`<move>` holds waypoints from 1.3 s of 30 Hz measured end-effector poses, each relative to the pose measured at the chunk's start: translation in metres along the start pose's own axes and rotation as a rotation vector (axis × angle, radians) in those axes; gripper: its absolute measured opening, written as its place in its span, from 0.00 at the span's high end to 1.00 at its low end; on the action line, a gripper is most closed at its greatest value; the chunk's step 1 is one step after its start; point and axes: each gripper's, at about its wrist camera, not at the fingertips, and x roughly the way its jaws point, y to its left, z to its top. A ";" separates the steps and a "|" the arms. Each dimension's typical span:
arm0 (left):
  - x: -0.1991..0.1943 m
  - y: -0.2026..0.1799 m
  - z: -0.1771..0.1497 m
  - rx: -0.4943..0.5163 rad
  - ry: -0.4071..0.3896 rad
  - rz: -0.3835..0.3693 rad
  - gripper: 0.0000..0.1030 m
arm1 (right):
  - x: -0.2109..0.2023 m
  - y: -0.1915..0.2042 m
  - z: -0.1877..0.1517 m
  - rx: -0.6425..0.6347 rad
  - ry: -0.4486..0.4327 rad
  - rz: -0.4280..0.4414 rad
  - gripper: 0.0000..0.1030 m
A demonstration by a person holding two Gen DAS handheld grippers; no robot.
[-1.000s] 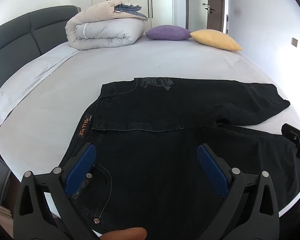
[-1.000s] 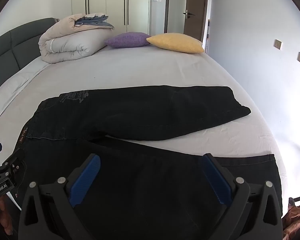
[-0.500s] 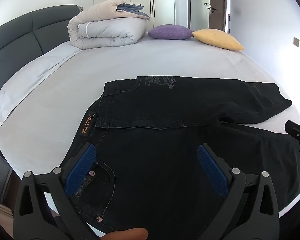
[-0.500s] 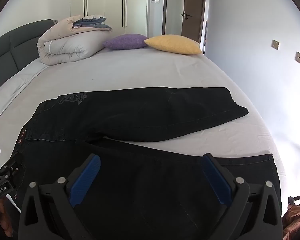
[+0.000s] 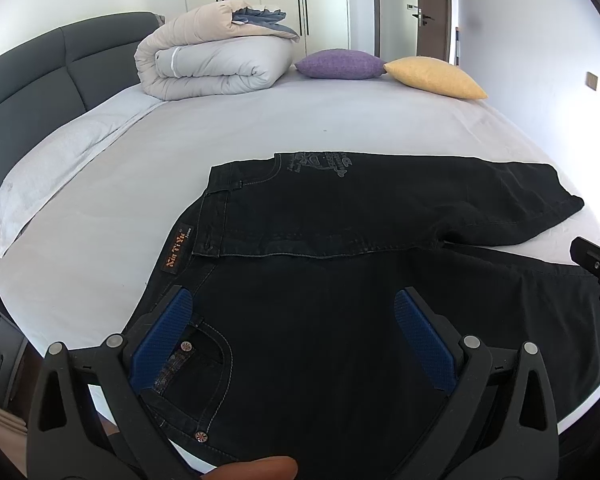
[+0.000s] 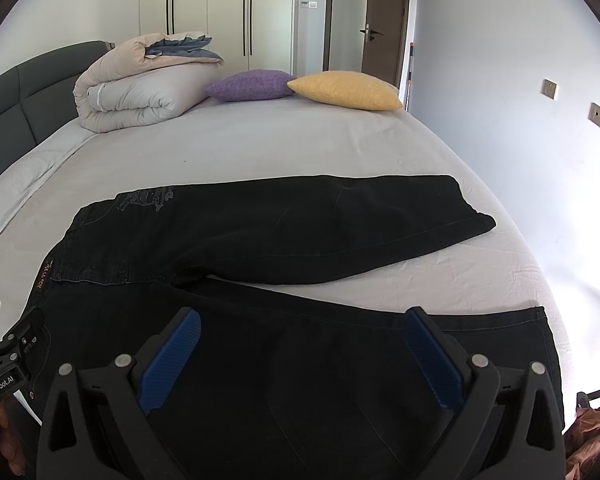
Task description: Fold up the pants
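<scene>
so both claws, the left gripper [image 5: 292, 332] and right gripper [image 6: 300, 354], hang released over the black pants [image 5: 340, 280] spread on the bed [image 5: 260, 128], probably before the first fold, which calls for pinching the near leg's edge.

Pants [image 5: 340, 320]: near edge hidden behind left gripper [image 5: 292, 328] frame at 6 o'clock; waistband label [image 5: 176, 250] text too small to read; right gripper [image 5: 598, 266] cut off at 3 o'clock; brown object [image 6: 590, 432] cropped, unidentifiable.
</scene>
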 end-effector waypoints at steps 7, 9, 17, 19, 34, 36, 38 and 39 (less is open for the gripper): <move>0.001 0.000 0.000 0.000 0.001 0.000 0.00 | -0.001 0.000 0.001 0.002 0.000 0.002 0.00; 0.001 -0.001 -0.001 0.002 0.001 -0.002 0.00 | 0.000 0.000 0.000 0.002 -0.002 0.000 0.00; 0.000 -0.002 -0.002 0.005 0.005 -0.002 0.00 | 0.000 0.000 -0.001 0.002 -0.003 0.000 0.00; 0.000 -0.002 -0.002 0.005 0.005 -0.001 0.00 | 0.000 0.000 -0.001 0.002 -0.002 0.001 0.00; 0.002 0.000 -0.004 0.006 0.011 -0.007 0.00 | -0.001 0.000 0.000 0.004 -0.002 0.004 0.00; 0.003 0.001 -0.004 0.004 0.016 -0.011 0.00 | -0.001 0.000 -0.001 0.004 -0.002 0.003 0.00; 0.004 0.002 -0.005 0.001 0.017 -0.015 0.00 | 0.000 0.000 0.000 0.002 -0.001 0.005 0.00; 0.005 0.002 -0.005 0.000 0.018 -0.016 0.00 | 0.000 0.001 0.000 0.002 0.000 0.005 0.00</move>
